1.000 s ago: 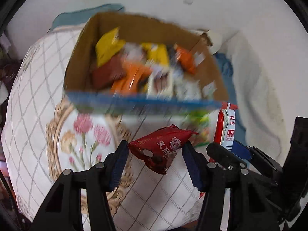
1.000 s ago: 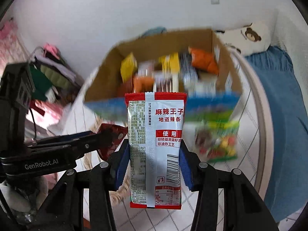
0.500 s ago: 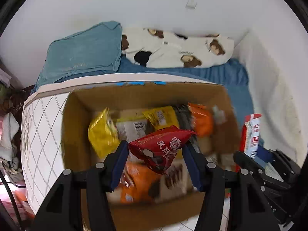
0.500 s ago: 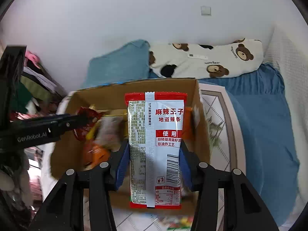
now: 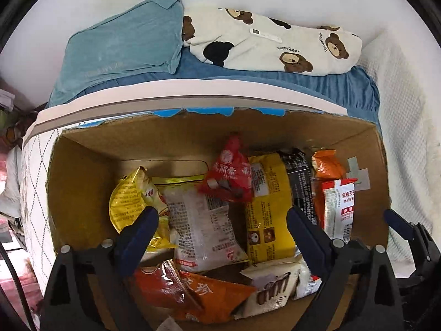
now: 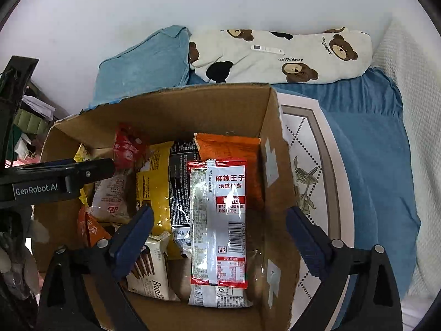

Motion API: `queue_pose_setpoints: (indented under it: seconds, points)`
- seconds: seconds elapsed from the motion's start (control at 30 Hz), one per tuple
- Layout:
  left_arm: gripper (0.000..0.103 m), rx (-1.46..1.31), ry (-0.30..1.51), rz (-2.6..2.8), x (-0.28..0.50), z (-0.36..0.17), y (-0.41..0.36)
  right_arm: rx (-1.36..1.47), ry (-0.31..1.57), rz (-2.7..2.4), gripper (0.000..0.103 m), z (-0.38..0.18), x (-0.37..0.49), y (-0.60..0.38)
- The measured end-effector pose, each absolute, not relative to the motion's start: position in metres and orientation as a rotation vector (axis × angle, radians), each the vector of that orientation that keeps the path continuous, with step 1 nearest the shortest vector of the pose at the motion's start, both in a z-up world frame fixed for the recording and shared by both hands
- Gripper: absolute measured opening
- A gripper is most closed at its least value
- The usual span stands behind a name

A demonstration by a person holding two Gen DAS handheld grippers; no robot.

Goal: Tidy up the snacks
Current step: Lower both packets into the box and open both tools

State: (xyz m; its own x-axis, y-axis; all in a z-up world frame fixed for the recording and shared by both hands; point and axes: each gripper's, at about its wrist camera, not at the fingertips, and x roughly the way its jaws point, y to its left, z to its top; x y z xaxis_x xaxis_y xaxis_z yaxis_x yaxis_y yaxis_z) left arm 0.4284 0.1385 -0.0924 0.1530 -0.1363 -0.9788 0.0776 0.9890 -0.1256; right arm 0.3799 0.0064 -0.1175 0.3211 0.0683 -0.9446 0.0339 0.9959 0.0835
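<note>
The left gripper (image 5: 220,218) stands wide open and holds nothing; its two blue pads hang above the cardboard box (image 5: 171,138). Between the pads, lower in the box, lies a clear white packet (image 5: 204,231), and a small red packet (image 5: 230,175) rests on top of the pile, leaning toward the far wall of the box. To the left of it is a yellow bag (image 5: 129,198), to the right a tall yellow packet (image 5: 268,207), then a black packet (image 5: 299,176) and an orange one (image 5: 326,162).

The right gripper (image 6: 219,227) is also spread wide and grips nothing. Between its pads a red and white packet (image 6: 220,220) lies in the right part of the box, partly on an orange packet (image 6: 228,149) and close to the right wall; if it touches that wall I cannot tell. At the near left a white biscuit packet (image 6: 154,270) lies in the box.

The box stands on a patterned cloth (image 6: 303,165). Behind it are a blue blanket (image 6: 358,127), a light blue pillow (image 6: 143,66) and a bear pillow (image 6: 275,55) against the white wall (image 6: 165,5).
</note>
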Motion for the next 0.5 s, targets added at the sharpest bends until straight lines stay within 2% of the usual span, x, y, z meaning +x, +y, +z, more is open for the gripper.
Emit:
queue_pose_setpoints:
  seconds: [0.5]
  points:
    - [0.095,-0.053,1.339,-0.111,0.388,-0.078,0.149,0.086,1.242,0.021,0.099,-0.117,0.351,0.017]
